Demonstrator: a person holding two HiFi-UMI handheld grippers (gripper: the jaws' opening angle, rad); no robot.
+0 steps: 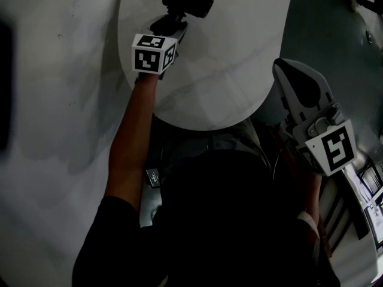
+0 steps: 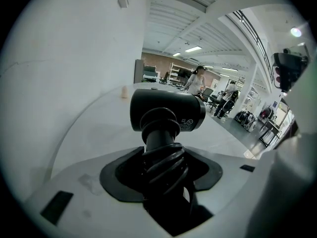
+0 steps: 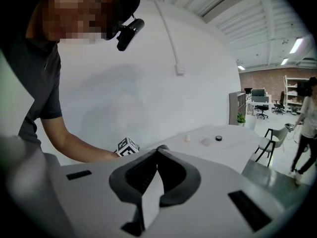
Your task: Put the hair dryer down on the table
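Observation:
A black hair dryer (image 1: 188, 0) is held over the far part of the round white table (image 1: 227, 70). My left gripper (image 1: 170, 24) is shut on its handle. In the left gripper view the handle, wrapped in its black cord, fills the gap between the jaws of the left gripper (image 2: 163, 167), and the hair dryer's barrel (image 2: 167, 110) lies crosswise just ahead. I cannot tell whether the dryer touches the tabletop (image 2: 99, 118). My right gripper (image 1: 286, 67) hangs off the table's right edge, shut with nothing in it; its tips meet in the right gripper view (image 3: 157, 150).
A white wall runs along the left. Small items lie on the table's far end: a white knob (image 3: 187, 138), a flat piece (image 3: 205, 141) and a black disc (image 3: 218, 138). A chair (image 3: 270, 143) stands on the grey floor at the right. People stand in the hall beyond.

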